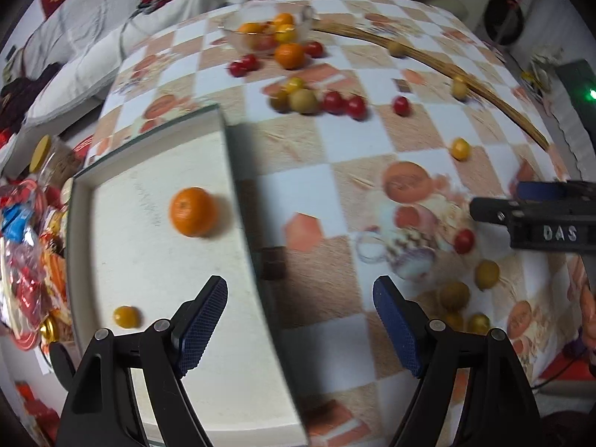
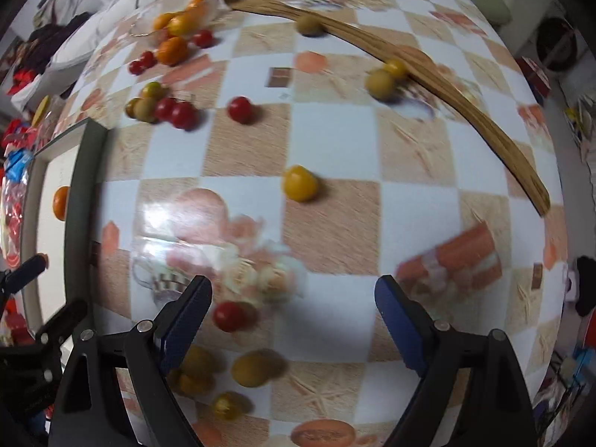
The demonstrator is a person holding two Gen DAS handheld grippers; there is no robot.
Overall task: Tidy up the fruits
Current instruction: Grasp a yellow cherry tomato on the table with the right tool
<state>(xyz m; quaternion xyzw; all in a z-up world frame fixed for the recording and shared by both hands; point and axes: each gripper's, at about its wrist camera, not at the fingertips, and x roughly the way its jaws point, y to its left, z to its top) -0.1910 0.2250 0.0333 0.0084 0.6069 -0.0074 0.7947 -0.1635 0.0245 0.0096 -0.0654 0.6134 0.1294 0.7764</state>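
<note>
White inside and dark-rimmed, a shallow tray (image 1: 156,260) sat at the table's left edge, holding one mandarin (image 1: 193,211) and a small yellow tomato (image 1: 127,316). A glass bowl (image 1: 266,28) near the far edge held more oranges and yellow fruit. Loose fruit lay scattered over the checked tablecloth (image 2: 335,223): red cherry tomatoes (image 1: 344,104), greenish-brown round fruits (image 2: 257,367), a yellow one (image 2: 300,183). A curved wooden strip (image 2: 465,97) crossed the far right side. The left gripper (image 1: 300,326) hung with fingers spread and empty over the tray's right rim. The right gripper (image 2: 294,322) also stood released, grasping nothing, a red tomato (image 2: 229,316) lying between its fingers.
</note>
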